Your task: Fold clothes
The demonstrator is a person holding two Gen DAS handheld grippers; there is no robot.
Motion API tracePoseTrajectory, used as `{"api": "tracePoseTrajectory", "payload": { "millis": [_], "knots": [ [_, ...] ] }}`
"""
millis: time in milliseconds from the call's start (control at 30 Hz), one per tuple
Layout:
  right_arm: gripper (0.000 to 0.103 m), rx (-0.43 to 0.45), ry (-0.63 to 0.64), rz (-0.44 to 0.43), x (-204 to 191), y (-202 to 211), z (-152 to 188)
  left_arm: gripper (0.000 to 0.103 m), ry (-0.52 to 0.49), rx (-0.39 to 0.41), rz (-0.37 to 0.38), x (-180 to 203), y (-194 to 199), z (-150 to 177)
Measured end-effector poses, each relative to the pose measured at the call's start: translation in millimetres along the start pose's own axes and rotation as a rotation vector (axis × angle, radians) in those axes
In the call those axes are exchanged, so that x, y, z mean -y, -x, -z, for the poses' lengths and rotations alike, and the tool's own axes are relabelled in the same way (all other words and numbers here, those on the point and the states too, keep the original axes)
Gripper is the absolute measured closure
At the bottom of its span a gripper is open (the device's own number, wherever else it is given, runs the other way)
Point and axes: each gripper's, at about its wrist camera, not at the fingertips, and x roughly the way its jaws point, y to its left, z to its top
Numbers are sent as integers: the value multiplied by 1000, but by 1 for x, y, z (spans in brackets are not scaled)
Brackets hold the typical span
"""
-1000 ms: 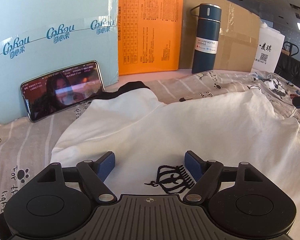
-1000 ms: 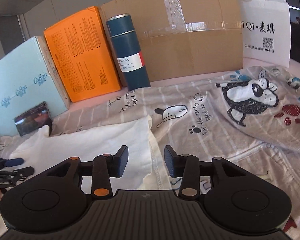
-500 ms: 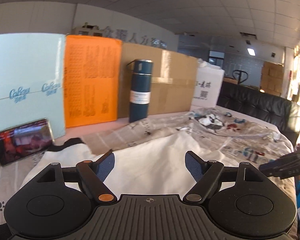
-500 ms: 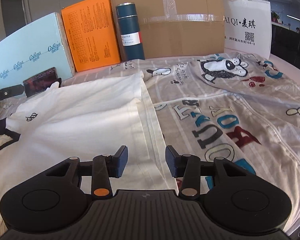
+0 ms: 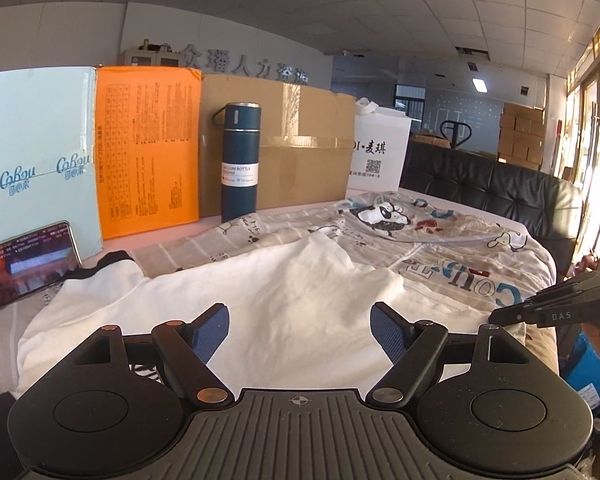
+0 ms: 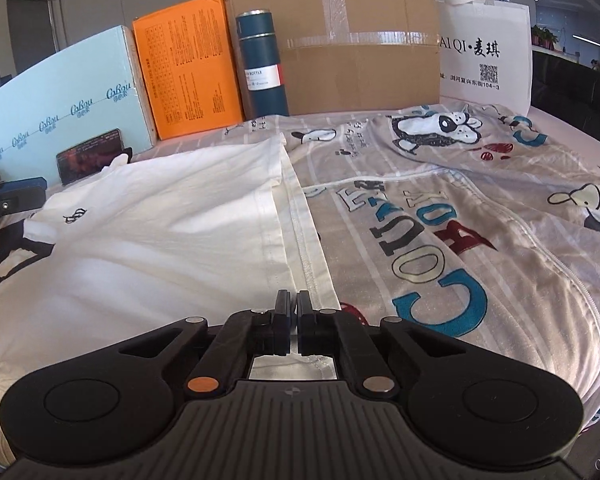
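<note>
A white T-shirt point(image 5: 284, 292) lies spread on a patterned grey bedsheet point(image 5: 440, 256); it also shows in the right wrist view point(image 6: 148, 240) with its hem running down the middle. My left gripper point(image 5: 300, 328) is open and empty, over the shirt's near edge. My right gripper point(image 6: 293, 308) has its jaws closed at the near end of the shirt's hem point(image 6: 296, 240); whether cloth is pinched between them is hidden. The right gripper also shows at the right edge of the left wrist view point(image 5: 556, 308).
Along the back stand a pale blue box point(image 5: 32, 168), an orange box point(image 5: 148, 148), a dark blue vacuum bottle point(image 5: 240, 160), a cardboard box point(image 5: 300, 148) and a white bag point(image 5: 380, 152). A phone point(image 5: 24, 264) leans at the left. A black sofa point(image 5: 500, 188) is behind the bed.
Both grippers have pulled back toward the near edge of the bed. The right gripper's jaws have closed at the hem. The left gripper stays open.
</note>
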Motion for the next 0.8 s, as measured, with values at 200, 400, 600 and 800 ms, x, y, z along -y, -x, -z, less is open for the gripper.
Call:
{"api": "tracePoseTrajectory", "payload": {
  "millis": [200, 400, 600, 800],
  "knots": [
    [90, 78, -49, 20, 9, 16, 3, 23, -51, 90, 13, 5, 47, 12],
    [38, 165, 73, 7, 8, 51, 16, 7, -197, 78, 105, 21, 114, 44],
    [16, 119, 385, -91, -27, 54, 36, 3, -212, -11, 173, 43, 150, 80],
    [16, 57, 530, -138, -48, 35, 40, 3, -251, -103, 172, 56, 163, 106]
  ]
}}
